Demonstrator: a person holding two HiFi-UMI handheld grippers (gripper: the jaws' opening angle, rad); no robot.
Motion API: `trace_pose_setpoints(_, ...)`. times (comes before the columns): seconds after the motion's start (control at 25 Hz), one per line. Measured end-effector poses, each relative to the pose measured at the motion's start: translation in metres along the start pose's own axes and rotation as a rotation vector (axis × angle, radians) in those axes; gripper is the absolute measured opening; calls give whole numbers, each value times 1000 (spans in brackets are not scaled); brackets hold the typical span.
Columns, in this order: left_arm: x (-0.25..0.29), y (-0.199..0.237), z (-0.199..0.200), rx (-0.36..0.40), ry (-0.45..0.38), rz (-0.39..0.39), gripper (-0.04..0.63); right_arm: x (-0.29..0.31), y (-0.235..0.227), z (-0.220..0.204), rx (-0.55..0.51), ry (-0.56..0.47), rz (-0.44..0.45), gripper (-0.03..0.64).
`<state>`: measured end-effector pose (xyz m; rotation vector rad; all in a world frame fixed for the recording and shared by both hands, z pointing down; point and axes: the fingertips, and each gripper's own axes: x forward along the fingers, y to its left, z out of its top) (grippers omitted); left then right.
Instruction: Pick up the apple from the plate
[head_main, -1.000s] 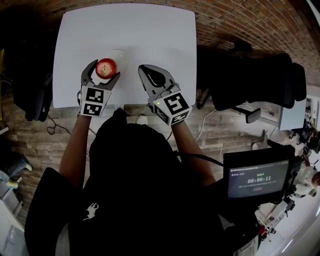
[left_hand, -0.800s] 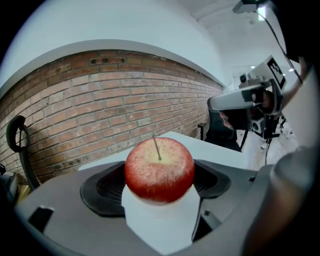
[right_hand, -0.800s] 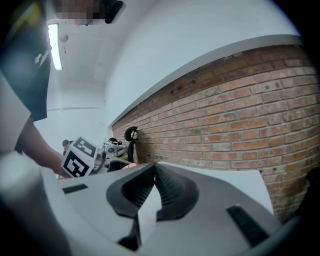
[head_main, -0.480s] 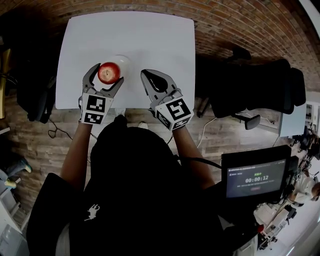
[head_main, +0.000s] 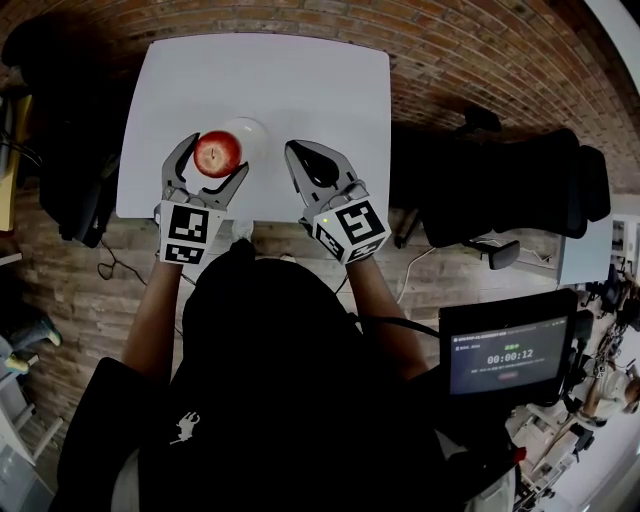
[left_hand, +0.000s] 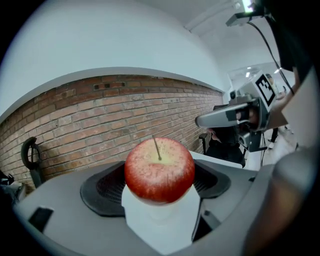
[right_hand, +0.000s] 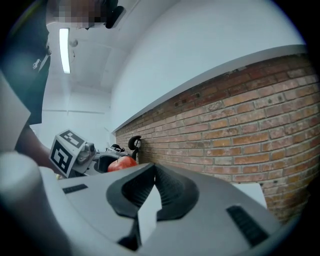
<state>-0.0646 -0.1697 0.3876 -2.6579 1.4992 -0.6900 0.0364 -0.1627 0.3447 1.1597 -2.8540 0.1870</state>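
- Apple (head_main: 217, 153) sits pinched between my left gripper's (head_main: 214, 157) jaws, above the white plate's (head_main: 252, 132) left rim.
- My left gripper view shows the pads (left_hand: 106, 189) against its flanks; only the head view shows the plate.
- My right gripper (head_main: 299, 151) hangs closed and empty over the white table (head_main: 300, 80).

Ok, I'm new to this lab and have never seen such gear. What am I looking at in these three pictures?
There is no robot here: a person holds a two-jaw gripper in each hand. The top-down picture comes from a camera on their head. The other two come from cameras riding on each gripper, looking along its jaws. A white table carries a white plate. The left gripper is shut on a red apple, stem up. The right gripper is shut and empty, beside it.
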Motion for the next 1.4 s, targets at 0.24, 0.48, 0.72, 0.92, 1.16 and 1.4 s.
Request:
trace_pose_setpoints(0.24,-18,3,28,-5,-66,20,407,-3,3,14,-22,-27,12,5)
trace_pose_setpoints(0.48,-25,3,38,-9,-101,27,407,-5,4,22,-38,-38,7,3)
trace_pose_setpoints(0.72,-23,2,34,-11,-92,20,407,-6,4,20,-39,-28,2,3)
trace_pose_setpoints(0.92,-21,1,32,-15,-89,13,407,-7,3,18,-41,-15,-6,3)
trace_pose_setpoints(1.16,-20,3,31,-12,-86,6,407,-6,3,18,-48,-9,-10,3)
trace_pose_setpoints(1.4,-18,5,32,-5,-86,5,407,-6,2,19,-47,-9,-17,3)
